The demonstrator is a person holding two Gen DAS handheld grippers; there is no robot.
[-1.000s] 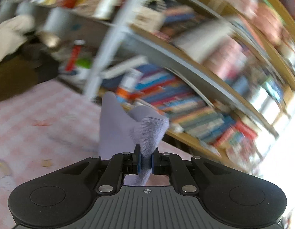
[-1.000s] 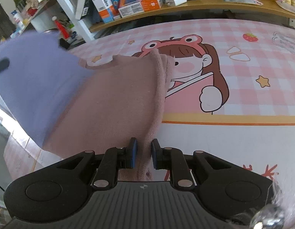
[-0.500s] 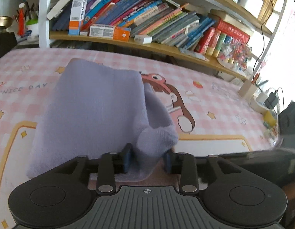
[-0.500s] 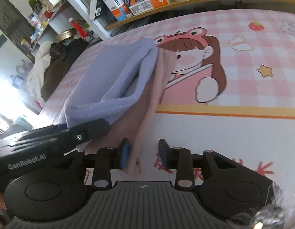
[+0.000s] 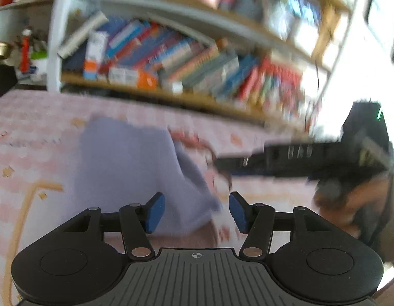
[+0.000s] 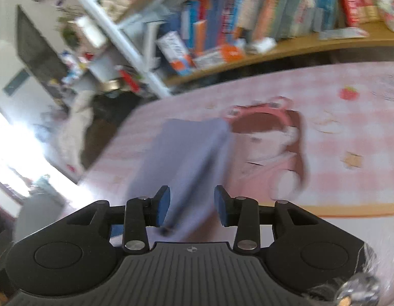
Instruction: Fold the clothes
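bare pink mat (image 6: pixel 350 132) right of folded garment (image 6: pixel 186 150), bookshelf (image 6: pixel 286 48) walls far edge

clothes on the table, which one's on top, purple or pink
The purple cloth is on top, folded and covering most of the pile. The pink cloth only peeks out beneath its near edge. Both the left gripper and right gripper are open.

Pink checkered table cover with cartoon girl print (image 6: pixel 324 137), blurred; folded lavender fleece garment (image 6: pixel 189 158) lying on it, over a pink fabric layer (image 5: pixel 186 239) at near edge.
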